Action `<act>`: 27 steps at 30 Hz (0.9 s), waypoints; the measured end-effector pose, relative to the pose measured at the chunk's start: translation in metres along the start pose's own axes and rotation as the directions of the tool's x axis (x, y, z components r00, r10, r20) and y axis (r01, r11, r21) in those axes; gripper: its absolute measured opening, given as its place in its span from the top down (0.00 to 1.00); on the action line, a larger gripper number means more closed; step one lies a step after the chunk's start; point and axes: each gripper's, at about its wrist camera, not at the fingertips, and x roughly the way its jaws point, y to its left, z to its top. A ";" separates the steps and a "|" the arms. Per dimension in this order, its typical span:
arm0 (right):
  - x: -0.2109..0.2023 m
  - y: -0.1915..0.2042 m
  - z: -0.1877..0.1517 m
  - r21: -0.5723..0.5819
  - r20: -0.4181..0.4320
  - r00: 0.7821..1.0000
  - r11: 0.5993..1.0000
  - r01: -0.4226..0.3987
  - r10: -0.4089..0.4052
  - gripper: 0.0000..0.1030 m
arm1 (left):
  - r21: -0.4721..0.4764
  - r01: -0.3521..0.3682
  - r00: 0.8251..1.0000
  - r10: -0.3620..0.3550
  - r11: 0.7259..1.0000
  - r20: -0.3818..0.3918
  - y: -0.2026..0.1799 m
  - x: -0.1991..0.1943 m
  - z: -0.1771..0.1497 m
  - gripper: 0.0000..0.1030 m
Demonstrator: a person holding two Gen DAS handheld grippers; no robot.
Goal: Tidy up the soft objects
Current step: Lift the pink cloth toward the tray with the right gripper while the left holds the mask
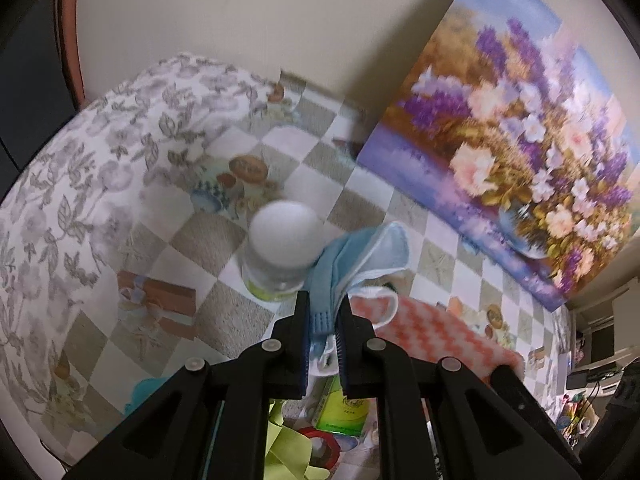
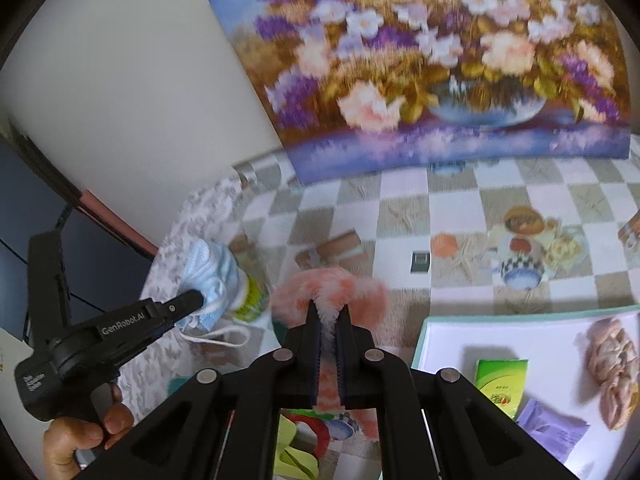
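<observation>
My left gripper [image 1: 323, 312] is shut on a light blue face mask [image 1: 360, 256] and holds it above the table, next to a white-capped bottle [image 1: 286, 240]. The same gripper [image 2: 196, 300], mask [image 2: 208, 276] and bottle [image 2: 250, 300] show at the left of the right wrist view. My right gripper [image 2: 329, 312] is shut on a fluffy orange-and-white cloth [image 2: 332, 286], lifted over the checkered tablecloth [image 2: 408, 208]. That cloth also shows in the left wrist view [image 1: 432, 328].
A white tray with a teal rim [image 2: 440, 324] at the right holds a green packet [image 2: 500, 380], a purple packet [image 2: 550, 432] and a pinkish braided item [image 2: 612, 368]. A flower painting [image 2: 440, 60] leans on the wall. A floral cushion [image 1: 80, 184] lies left.
</observation>
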 end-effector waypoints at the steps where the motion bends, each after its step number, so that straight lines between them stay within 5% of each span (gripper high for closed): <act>1: -0.006 0.001 0.002 -0.001 0.015 1.000 1.000 -0.003 0.003 0.94 | 0.000 0.003 1.000 -0.003 1.000 0.010 0.000 -0.004 0.001 0.89; 14: -0.098 0.005 0.019 -0.005 0.233 0.972 1.000 -0.013 0.014 0.94 | 0.052 0.073 0.985 -0.080 0.996 0.155 -0.019 -0.073 0.006 0.90; 27: -0.175 -0.043 0.019 0.101 0.346 0.923 0.985 0.141 -0.168 0.94 | 0.191 0.157 0.967 -0.191 0.969 0.171 -0.075 -0.108 -0.015 0.89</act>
